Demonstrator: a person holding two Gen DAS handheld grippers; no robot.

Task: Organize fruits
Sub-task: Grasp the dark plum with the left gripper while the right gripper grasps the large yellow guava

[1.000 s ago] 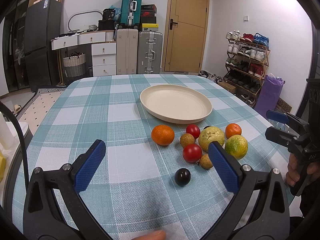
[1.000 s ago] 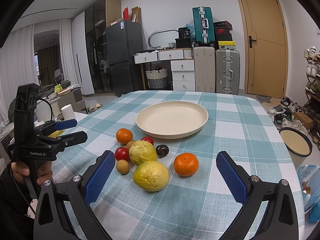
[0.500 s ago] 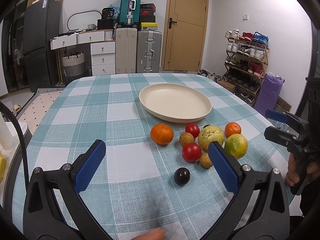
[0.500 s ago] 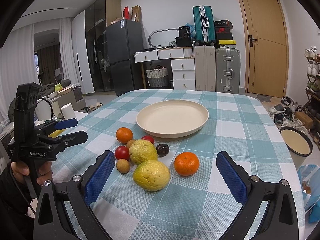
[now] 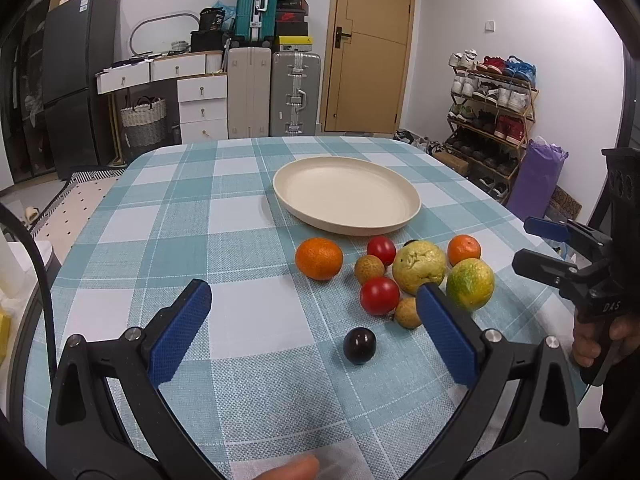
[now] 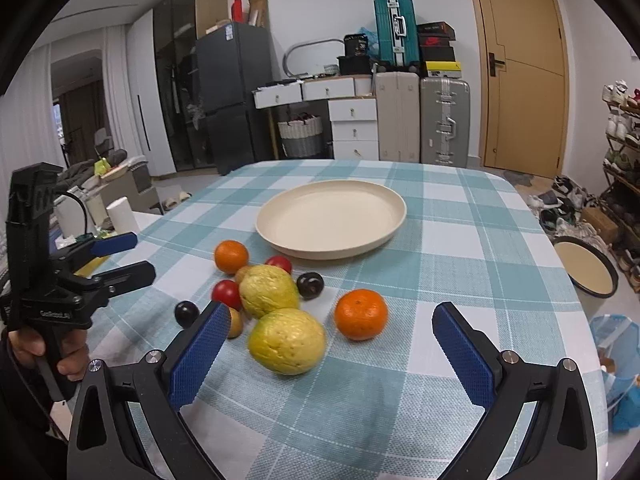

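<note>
A cream plate [image 5: 408, 200] [image 6: 394, 200] sits empty at mid-table. In front of it lies a cluster of fruit: an orange [image 5: 319, 258], two red tomatoes [image 5: 379, 295], a yellow-green guava [image 5: 418, 266], a green-orange citrus [image 5: 470, 284], a dark plum [image 5: 359, 345] and small brown fruits. My left gripper [image 5: 312, 332] is open above the cloth, the plum between its fingers' line. My right gripper [image 6: 330, 346] is open around the near yellow fruit [image 6: 286, 340], with an orange [image 6: 361, 313] just beyond. Neither holds anything.
A teal-and-white checked cloth [image 5: 224, 220] covers the round table. Each gripper shows in the other's view, at the right edge [image 5: 560, 252] and left edge [image 6: 116, 260]. Suitcases, drawers, a fridge, a door and a shoe rack [image 5: 492, 112] line the room.
Both views have crept slightly nearer the fruit and plate; no fruit has moved and both grippers stay open.
</note>
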